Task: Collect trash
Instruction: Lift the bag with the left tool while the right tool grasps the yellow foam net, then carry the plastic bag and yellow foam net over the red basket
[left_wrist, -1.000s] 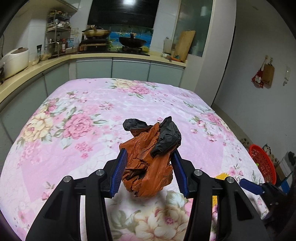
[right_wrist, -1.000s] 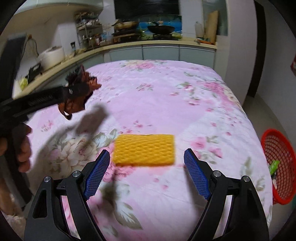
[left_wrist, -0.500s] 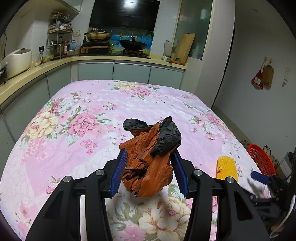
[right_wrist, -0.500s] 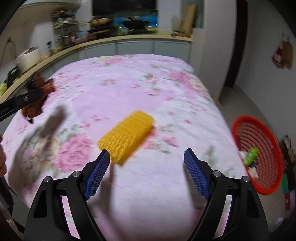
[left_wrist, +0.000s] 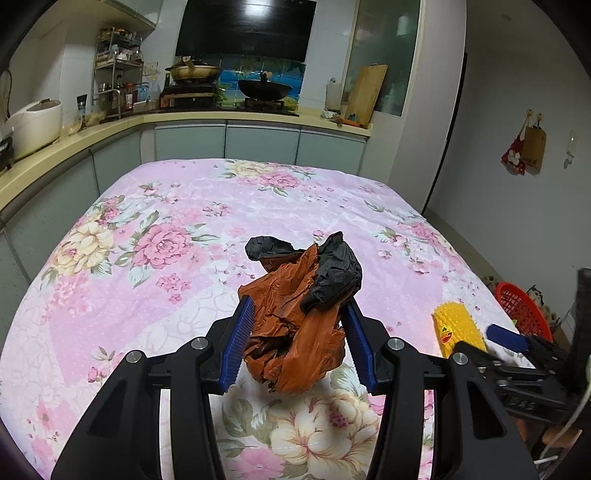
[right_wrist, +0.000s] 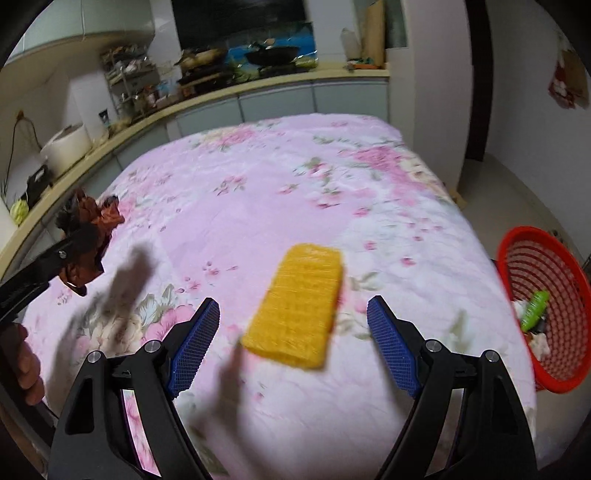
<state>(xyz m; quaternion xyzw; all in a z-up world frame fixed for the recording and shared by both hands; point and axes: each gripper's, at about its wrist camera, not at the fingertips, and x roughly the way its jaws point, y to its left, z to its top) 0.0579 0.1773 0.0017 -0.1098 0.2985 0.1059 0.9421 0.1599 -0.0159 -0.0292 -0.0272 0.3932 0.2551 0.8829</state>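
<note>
Held: our left gripper (left_wrist: 297, 345) clamped the crumpled orange-and-black bag (left_wrist: 301, 314) above the floral cloth (left_wrist: 166, 206) | Pending: our right gripper (right_wrist: 293, 345) gaped wide, empty, over the yellow foam net (right_wrist: 299, 308) | Binned: some trash lay in the red basket (right_wrist: 539, 295); we judged collection partway.

Dim indoor light, fisheye-bent edges, right wrist view motion-blurred.

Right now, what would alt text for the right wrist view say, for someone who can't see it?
An open right gripper hovers over a yellow foam net lying on a pink floral tablecloth. A red basket holding trash sits off the right edge; at left, the left gripper holds crumpled orange-and-black bags.
</note>
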